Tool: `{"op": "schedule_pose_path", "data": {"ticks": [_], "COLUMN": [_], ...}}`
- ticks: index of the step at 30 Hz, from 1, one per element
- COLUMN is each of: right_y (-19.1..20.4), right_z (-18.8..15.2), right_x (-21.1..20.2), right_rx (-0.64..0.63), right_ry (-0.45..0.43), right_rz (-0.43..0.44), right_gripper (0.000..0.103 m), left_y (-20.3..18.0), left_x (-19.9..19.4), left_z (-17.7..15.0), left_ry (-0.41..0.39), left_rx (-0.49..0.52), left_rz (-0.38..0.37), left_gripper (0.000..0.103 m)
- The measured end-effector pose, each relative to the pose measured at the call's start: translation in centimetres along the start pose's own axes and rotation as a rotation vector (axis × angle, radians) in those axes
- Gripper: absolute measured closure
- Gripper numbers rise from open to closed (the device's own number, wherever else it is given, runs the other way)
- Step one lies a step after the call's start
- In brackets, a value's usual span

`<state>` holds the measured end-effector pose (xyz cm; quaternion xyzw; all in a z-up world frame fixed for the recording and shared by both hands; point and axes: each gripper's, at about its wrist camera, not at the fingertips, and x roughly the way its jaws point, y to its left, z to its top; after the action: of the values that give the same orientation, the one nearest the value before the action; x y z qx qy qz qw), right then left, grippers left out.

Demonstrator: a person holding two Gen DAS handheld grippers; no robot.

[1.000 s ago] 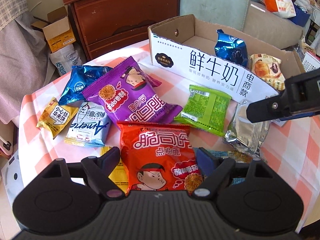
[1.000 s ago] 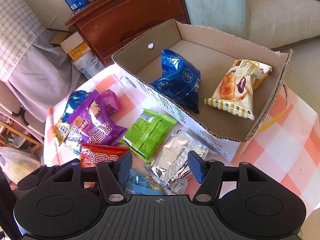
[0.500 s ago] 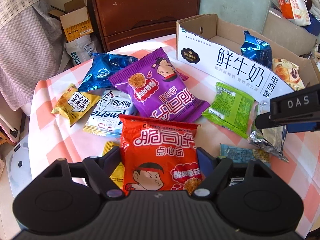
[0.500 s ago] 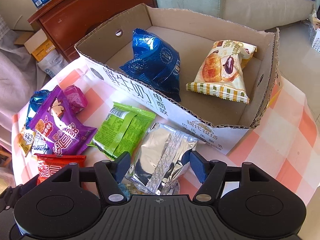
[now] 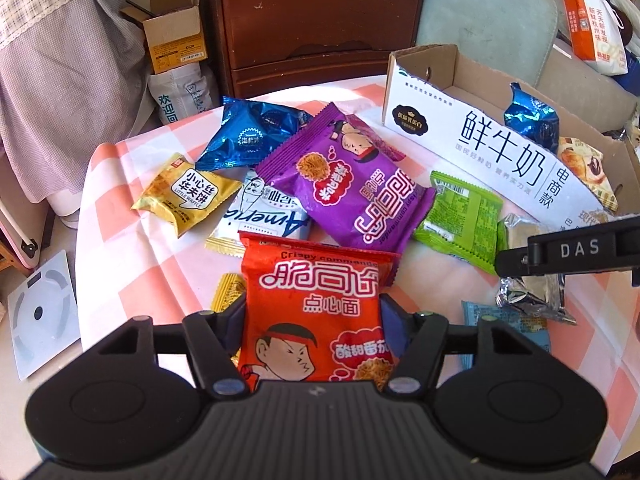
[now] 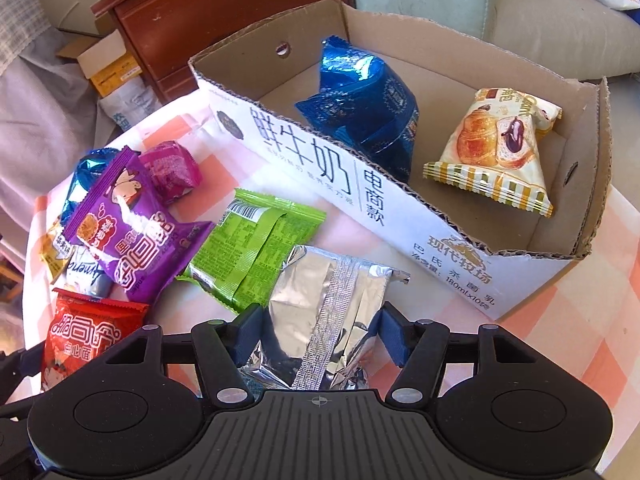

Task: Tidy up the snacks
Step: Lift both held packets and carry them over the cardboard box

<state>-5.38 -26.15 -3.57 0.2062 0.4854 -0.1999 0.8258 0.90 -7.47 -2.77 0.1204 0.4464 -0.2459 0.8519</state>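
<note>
Your left gripper (image 5: 312, 316) points down at a round worktop (image 5: 132, 256) covered in a pink and white checked cloth, and its blue-padded fingers (image 5: 234, 316) are closing on a glossy red snack packet printed with a cartoon boy's face (image 5: 320, 312); the pads sit right at the packet's two side edges, though you cannot tell whether they press on it yet. Your right gripper (image 6: 316, 336) points down beside it, and its fingers (image 6: 394, 338) are closing around a crinkled silver foil packet (image 6: 328, 312) that lies between them, with a small gap showing on each side. Just beyond the silver packet lies a flat lime green packet (image 6: 256, 248), touching it, and left of that a purple noodle packet with a cartoon figure (image 6: 132, 228). Behind the purple packet, in the left view, are a shiny blue foil packet (image 5: 248, 136), a small yellow waffle packet (image 5: 184, 196) and a white packet with blue lettering (image 5: 264, 216), all close together. A shallow open cardboard box with a white printed front wall (image 6: 360, 192) stands at the far right of the worktop. Inside it a second blue foil packet (image 6: 368, 104) leans against the front wall, and a cream packet picturing filled bread (image 6: 500, 144) lies well apart from it toward the right end.
</note>
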Motion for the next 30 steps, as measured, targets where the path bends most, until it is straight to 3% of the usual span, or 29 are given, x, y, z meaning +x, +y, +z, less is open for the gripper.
{"op": "schedule_pose_path", "data": {"ticks": [11, 30], "right_y": [3.2, 5.4], "right_z": [-1.2, -2.1], "right_x": [-2.0, -3.3], "right_rx": [-0.248, -0.41], "right_ry": [-0.044, -0.125], "right_rz": [0.14, 0.18], "right_gripper": [0.041, 0.041], "left_y": [1.5, 1.8], "left_x": [-1.0, -2.3], "left_z": [0.3, 0.9], "left_ry": [-0.014, -0.087], "left_rx": [-0.07, -0.069], "left_rz": [-0.009, 0.079], "left_gripper": [0.044, 0.044]}}
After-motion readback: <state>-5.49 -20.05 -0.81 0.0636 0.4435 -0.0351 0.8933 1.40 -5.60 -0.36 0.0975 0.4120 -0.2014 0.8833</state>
